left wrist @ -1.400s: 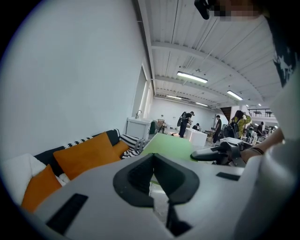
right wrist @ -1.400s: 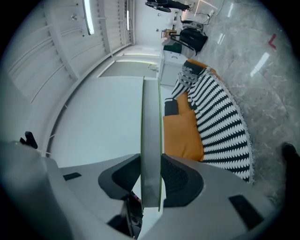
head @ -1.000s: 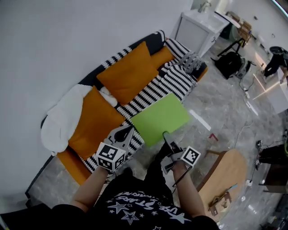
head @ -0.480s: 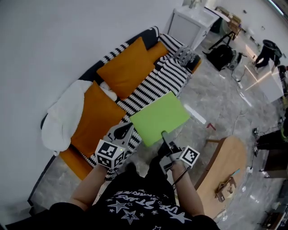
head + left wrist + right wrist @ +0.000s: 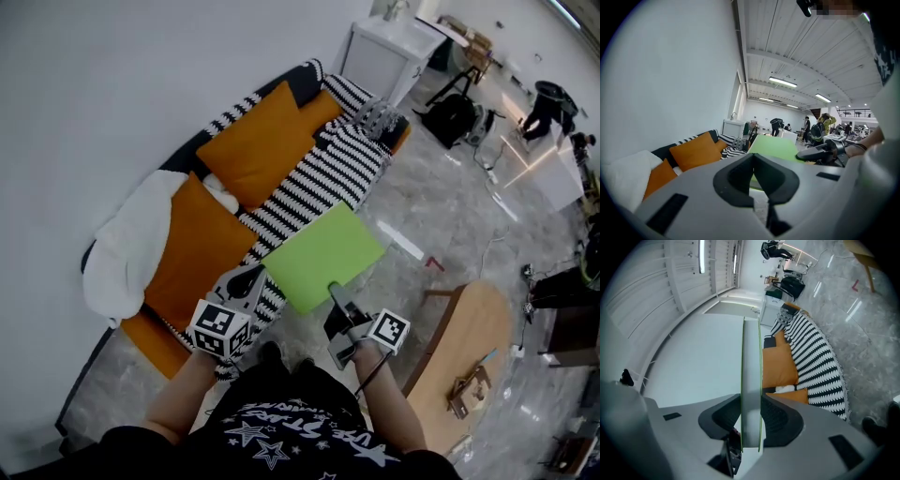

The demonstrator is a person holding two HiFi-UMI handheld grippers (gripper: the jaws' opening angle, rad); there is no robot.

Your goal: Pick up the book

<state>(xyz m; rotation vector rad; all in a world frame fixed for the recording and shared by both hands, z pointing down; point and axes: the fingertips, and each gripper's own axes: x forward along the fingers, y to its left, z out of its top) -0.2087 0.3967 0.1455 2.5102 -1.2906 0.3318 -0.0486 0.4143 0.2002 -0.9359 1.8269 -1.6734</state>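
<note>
The book (image 5: 323,255) is thin and flat with a bright green cover, and it hangs level in the air over the floor beside the sofa. My right gripper (image 5: 334,289) is shut on its near edge. In the right gripper view the book (image 5: 751,380) shows edge-on as a pale slab with both pads of the right gripper (image 5: 751,416) pressed on it. To the left, my left gripper (image 5: 246,279) is beside the book and apart from it. In the left gripper view the left gripper's (image 5: 753,157) tips meet with nothing between them, and the green book (image 5: 776,146) lies beyond.
A sofa (image 5: 309,192) with a black-and-white striped cover, two orange cushions (image 5: 258,145) and a white blanket (image 5: 127,244) runs along the wall. A round wooden table (image 5: 464,352) stands at the right, a white cabinet (image 5: 384,52) and a black bag (image 5: 450,117) farther off.
Both grippers and the green book have drifted a little to the left in the head view, away from the wooden table. The right gripper's hold on the book is the same.
</note>
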